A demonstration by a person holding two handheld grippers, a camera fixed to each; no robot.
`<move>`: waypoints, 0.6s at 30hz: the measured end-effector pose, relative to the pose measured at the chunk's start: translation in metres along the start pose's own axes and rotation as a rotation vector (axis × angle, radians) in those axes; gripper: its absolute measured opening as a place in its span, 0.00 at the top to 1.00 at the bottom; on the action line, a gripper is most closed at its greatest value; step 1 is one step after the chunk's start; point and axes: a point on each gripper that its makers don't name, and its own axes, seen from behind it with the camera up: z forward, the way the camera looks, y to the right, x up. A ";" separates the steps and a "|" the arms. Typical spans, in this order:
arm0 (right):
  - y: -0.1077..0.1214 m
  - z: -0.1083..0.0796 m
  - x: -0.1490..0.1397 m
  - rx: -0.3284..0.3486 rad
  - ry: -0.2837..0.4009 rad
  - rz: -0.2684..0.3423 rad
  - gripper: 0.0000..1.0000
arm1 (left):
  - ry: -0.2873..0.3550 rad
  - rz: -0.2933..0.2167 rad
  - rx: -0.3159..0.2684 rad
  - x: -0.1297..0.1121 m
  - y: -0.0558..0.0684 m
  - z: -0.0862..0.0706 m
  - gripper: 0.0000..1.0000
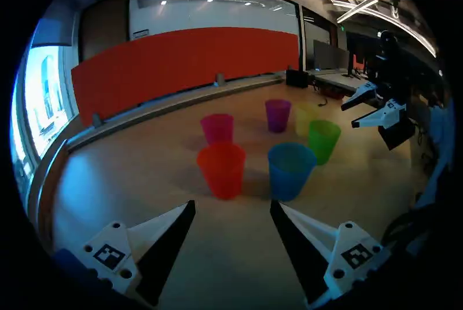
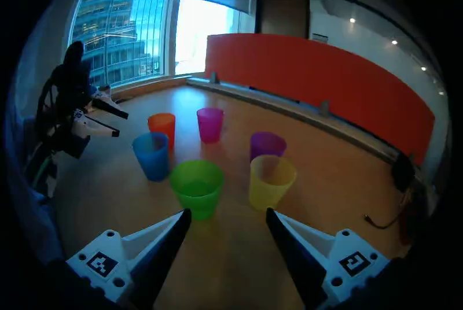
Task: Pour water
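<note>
In the left gripper view the left gripper (image 1: 231,205) hangs spread and empty over the wooden desk (image 1: 116,183). The orange cup (image 1: 221,169) and blue cup (image 1: 290,170) stand nearest, with the pink cup (image 1: 217,128), purple cup (image 1: 278,114), yellow cup (image 1: 304,118) and green cup (image 1: 323,139) behind them, and the right gripper (image 1: 348,116) is spread too, at the far right. The right gripper view faces tall windows (image 2: 133,26) and puts the green and yellow cups nearest its own open fingers, with a cable (image 2: 376,220) on the desk at right; I cannot tell whether any cup holds water.
</note>
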 end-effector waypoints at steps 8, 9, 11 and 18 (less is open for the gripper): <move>0.023 -0.015 0.017 -0.115 0.069 0.053 0.00 | 0.075 -0.032 0.110 0.009 -0.029 -0.009 0.04; 0.026 -0.016 0.018 -0.128 0.077 0.060 0.00 | 0.085 -0.034 0.122 0.010 -0.031 -0.010 0.04; 0.031 -0.018 0.020 -0.154 0.094 0.075 0.00 | 0.106 -0.037 0.149 0.013 -0.037 -0.012 0.04; 0.042 -0.020 0.020 -0.238 0.129 0.098 0.00 | 0.156 -0.033 0.224 0.019 -0.049 -0.019 0.04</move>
